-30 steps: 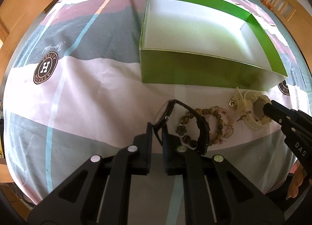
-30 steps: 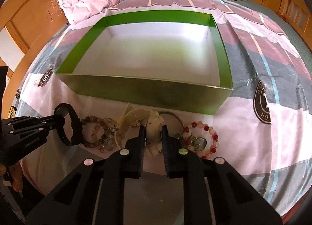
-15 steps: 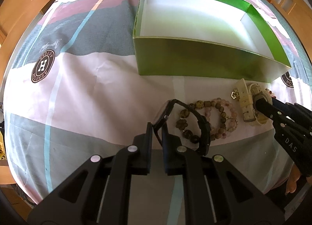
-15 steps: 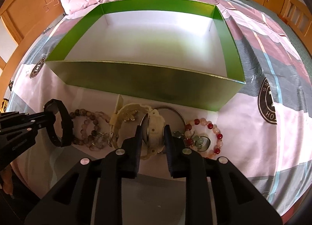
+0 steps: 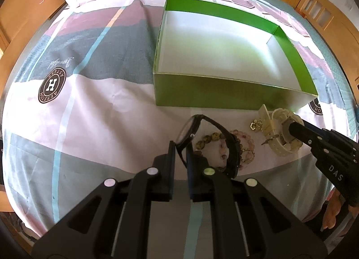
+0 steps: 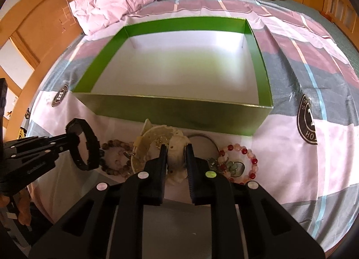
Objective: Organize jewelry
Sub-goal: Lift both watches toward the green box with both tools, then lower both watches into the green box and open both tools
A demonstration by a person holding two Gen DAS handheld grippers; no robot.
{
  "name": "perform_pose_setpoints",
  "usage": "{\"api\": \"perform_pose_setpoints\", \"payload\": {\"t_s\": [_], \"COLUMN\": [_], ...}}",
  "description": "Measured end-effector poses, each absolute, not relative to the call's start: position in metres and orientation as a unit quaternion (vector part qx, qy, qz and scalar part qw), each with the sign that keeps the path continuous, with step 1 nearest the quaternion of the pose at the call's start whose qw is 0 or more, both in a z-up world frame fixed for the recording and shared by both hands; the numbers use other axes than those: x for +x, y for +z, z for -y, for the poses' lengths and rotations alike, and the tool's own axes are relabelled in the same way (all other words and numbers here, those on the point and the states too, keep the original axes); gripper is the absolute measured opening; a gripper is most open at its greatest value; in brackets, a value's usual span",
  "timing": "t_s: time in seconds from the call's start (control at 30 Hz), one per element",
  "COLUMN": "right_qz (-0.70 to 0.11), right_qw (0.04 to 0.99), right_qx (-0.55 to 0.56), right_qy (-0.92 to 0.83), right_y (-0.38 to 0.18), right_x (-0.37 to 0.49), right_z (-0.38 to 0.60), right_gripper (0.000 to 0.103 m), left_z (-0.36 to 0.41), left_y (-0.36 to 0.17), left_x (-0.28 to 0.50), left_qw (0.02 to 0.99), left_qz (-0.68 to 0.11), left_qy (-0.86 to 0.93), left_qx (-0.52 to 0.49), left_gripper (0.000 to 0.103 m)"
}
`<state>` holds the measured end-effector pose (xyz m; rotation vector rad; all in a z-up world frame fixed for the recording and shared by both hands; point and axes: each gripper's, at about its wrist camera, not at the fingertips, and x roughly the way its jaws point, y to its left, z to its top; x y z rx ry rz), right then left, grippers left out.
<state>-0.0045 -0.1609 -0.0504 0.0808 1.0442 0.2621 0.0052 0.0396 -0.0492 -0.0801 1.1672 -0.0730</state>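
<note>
Green box point(image 6: 175, 115) on the bed, empty so far. Left tongs point(image 5: 180, 153) clamped on black watch point(image 5: 226, 142); right tongs point(image 6: 176, 153) closing on cream watch point(image 6: 177, 146). Bead bracelets point(image 6: 244, 158) lying near the box, left to move.

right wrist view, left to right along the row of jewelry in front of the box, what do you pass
black watch → brown bead bracelet → cream watch → red and pink bead bracelet
</note>
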Motion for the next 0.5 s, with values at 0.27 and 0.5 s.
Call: {"api": "perform_pose_setpoints", "payload": {"t_s": [0.27,0.5], "right_qz": [-0.475,-0.430], "right_qw": [0.869,0.889], "right_qx": [0.062,0.085], "right_qy": [0.128,0.133], "right_y": [-0.033,-0.002], "right_x": [-0.005,-0.007], "right_z": [0.169,0.175], "right_gripper": [0.017,0.017], "left_z": [-0.040,-0.042], "left_y": [-0.032,-0.001], "left_x": [0.003,0.011], "left_qw": [0.842,0.866], "left_qz": [-0.534,-0.490], "left_qy": [-0.049,-0.052], "left_qx": [-0.054,-0.084], "left_gripper": [0.009,0.009]}}
